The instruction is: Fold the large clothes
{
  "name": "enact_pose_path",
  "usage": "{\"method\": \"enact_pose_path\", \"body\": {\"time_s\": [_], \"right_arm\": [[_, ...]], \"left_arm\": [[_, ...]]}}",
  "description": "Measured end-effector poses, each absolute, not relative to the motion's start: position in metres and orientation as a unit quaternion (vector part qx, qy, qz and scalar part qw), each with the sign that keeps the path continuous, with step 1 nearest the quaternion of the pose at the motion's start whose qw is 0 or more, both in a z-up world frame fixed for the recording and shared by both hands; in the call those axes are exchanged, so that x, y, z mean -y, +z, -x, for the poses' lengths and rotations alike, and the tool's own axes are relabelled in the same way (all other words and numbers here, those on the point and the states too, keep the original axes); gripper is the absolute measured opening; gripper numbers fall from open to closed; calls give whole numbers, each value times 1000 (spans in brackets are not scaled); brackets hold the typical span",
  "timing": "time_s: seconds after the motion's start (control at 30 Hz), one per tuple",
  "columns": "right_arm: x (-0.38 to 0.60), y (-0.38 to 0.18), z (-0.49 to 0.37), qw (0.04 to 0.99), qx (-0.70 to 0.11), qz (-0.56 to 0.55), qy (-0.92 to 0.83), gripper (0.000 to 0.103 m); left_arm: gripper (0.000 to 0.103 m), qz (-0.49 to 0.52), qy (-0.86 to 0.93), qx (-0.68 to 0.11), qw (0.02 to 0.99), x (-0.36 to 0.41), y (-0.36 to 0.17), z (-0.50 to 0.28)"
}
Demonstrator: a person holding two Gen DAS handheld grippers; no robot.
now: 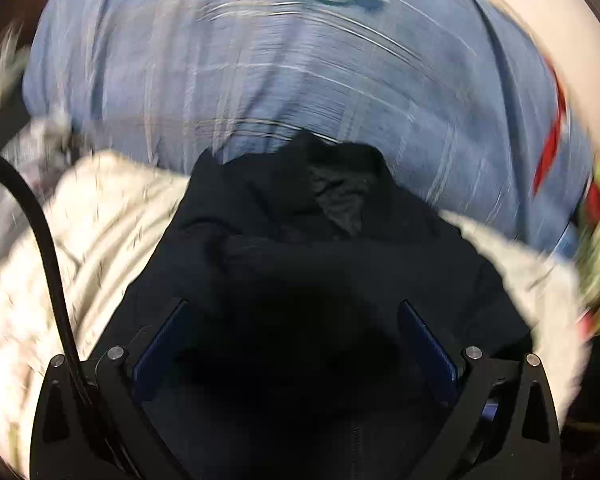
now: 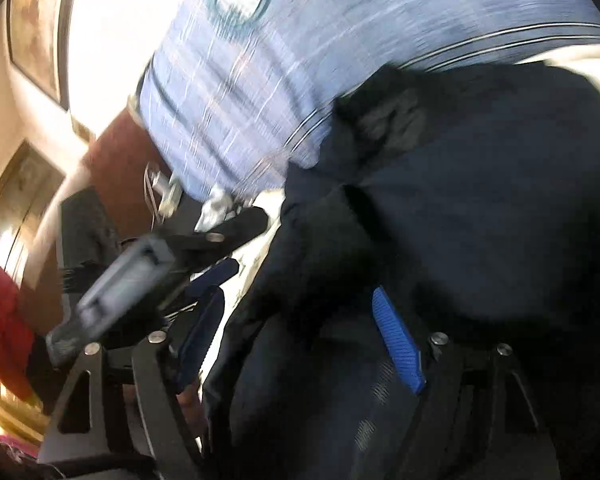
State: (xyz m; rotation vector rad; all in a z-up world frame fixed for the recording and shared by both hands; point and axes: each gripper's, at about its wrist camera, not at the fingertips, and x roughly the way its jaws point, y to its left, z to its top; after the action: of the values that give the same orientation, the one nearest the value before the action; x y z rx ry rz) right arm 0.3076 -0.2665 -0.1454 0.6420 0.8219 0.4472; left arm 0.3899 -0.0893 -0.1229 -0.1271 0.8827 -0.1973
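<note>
A: Where's the dark garment [image 1: 300, 248]?
B: Bunched on the blue plaid bedspread [image 1: 260, 80], lying between both spread pairs of jaws: left hand-held gripper [image 1: 296, 344], right hand-held gripper [image 2: 300, 340].

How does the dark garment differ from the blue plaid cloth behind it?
The dark garment is plain navy-black; the blue plaid cloth is light blue with pale lines. The garment lies bunched and creased; the plaid cloth lies spread fairly flat. Both are fabric.

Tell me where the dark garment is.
In the left wrist view the dark garment lies bunched low in the middle, between the open left gripper's fingers, on pale bedding before the blue plaid cloth.
</note>
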Motion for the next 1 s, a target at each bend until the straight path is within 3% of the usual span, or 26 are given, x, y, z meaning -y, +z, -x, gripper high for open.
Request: {"method": "enact_pose_path", "body": {"time_s": [0.23,0.3,0.37,0.4,0.43,0.47,0.63,0.73,0.8,0.83,1.0], "right_arm": [[319,-148,-251,865,-379,-304,127,77],[327,-150,-248,862,-376,-317,121,77],[330,-150,-248,863,-371,-321,118,77],[331,-150,-248,864,-370,-322,118,77],[333,-148,-246,865,-368,-321,117,77],[333,-148,-246,866,-367,-320,116,77],[326,-147,-252,868,-363,-314,125,77],[320,-144,-257,871,-362,-303,131,77],[316,-142,-260,874,-363,-295,132,77],[315,-141,-262,875,-363,-292,133,77],[308,-135,-276,883,-364,-265,132,76]], "left_arm": [[102,-72,-65,-425,900,143,-158,-382],[88,-79,-47,-436,895,137,-170,-389],[52,-45,-45,-452,890,121,-178,-397],[46,-22,-36,-462,886,109,-182,-402],[32,-13,-28,-465,885,105,-184,-403],[28,0,-23,-462,887,94,-182,-406],[26,84,7,-447,891,38,-167,-407],[39,104,64,-437,891,-1,-162,-401],[42,130,97,-437,885,-25,-165,-396],[51,157,105,-437,879,-41,-167,-393],[54,174,145,-396,890,-76,-143,-374]]}}
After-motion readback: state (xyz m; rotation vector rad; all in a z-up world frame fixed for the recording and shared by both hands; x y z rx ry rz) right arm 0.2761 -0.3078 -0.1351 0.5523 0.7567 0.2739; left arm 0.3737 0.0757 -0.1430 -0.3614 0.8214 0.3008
